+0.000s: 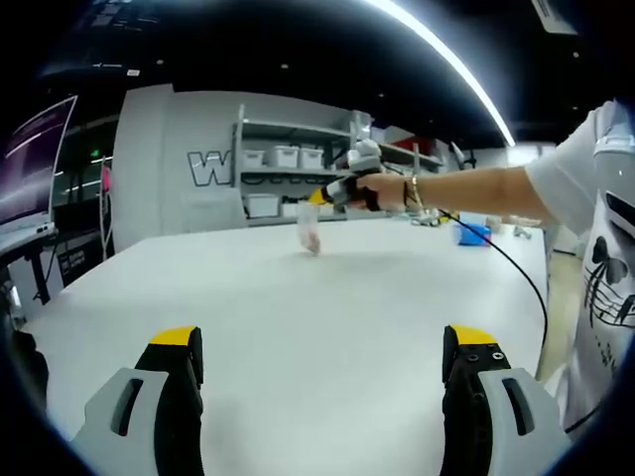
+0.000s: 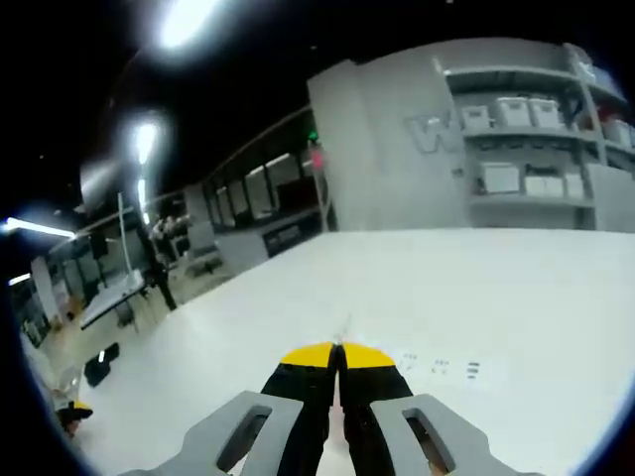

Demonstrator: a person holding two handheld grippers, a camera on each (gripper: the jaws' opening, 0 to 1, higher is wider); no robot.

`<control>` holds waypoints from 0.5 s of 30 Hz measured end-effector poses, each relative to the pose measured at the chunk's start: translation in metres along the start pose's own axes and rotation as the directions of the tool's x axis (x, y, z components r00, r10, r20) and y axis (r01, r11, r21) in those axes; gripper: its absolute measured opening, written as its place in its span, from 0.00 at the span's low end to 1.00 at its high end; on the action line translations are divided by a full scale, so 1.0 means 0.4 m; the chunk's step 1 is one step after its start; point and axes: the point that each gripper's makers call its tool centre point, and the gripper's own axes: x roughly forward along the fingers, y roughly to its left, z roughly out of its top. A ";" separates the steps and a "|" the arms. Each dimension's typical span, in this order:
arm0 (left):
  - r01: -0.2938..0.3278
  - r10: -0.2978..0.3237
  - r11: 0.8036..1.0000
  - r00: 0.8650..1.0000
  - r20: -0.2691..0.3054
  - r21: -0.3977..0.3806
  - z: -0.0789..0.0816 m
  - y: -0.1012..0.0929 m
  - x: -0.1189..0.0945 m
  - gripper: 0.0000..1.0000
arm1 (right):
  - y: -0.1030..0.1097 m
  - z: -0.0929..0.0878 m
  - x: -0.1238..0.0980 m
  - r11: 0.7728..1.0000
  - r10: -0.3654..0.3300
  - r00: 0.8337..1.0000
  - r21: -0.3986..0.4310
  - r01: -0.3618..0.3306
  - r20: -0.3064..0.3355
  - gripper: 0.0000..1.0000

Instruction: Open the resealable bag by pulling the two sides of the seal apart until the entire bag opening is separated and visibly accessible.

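Note:
A small clear resealable bag (image 1: 311, 233) hangs over the far part of the white table (image 1: 298, 327), its lower end close to the surface. My right gripper (image 1: 319, 196), held by a person's hand, pinches the bag's top edge. In the right gripper view the jaws of that gripper (image 2: 337, 349) are closed, with a thin pale strip of the bag (image 2: 337, 397) between them. Faint print (image 2: 442, 367) shows just ahead on the right. My left gripper (image 1: 323, 342) stands wide open near the table's front, well short of the bag, with nothing between its fingers.
A black cable (image 1: 516, 268) runs from the right gripper across the table's right side. A blue object (image 1: 474, 234) lies at the far right. Grey shelves with white bins (image 1: 288, 159) stand behind the table. The person's white shirt (image 1: 610, 258) is at the right edge.

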 end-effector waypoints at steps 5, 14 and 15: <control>-0.002 0.002 1.000 1.000 0.004 -0.001 0.002 0.002 0.000 1.00 | -0.004 -0.001 0.009 0.997 -0.030 1.000 -0.071 0.029 -0.009 0.00; -0.002 0.002 1.000 1.000 0.000 -0.005 -0.003 0.002 -0.003 1.00 | 0.055 -0.061 0.042 0.992 0.008 0.999 -0.126 -0.015 -0.053 0.00; -0.003 0.003 1.000 1.000 0.001 -0.004 -0.001 0.002 -0.003 1.00 | 0.061 -0.067 0.047 0.991 0.014 0.998 -0.130 -0.022 -0.058 0.00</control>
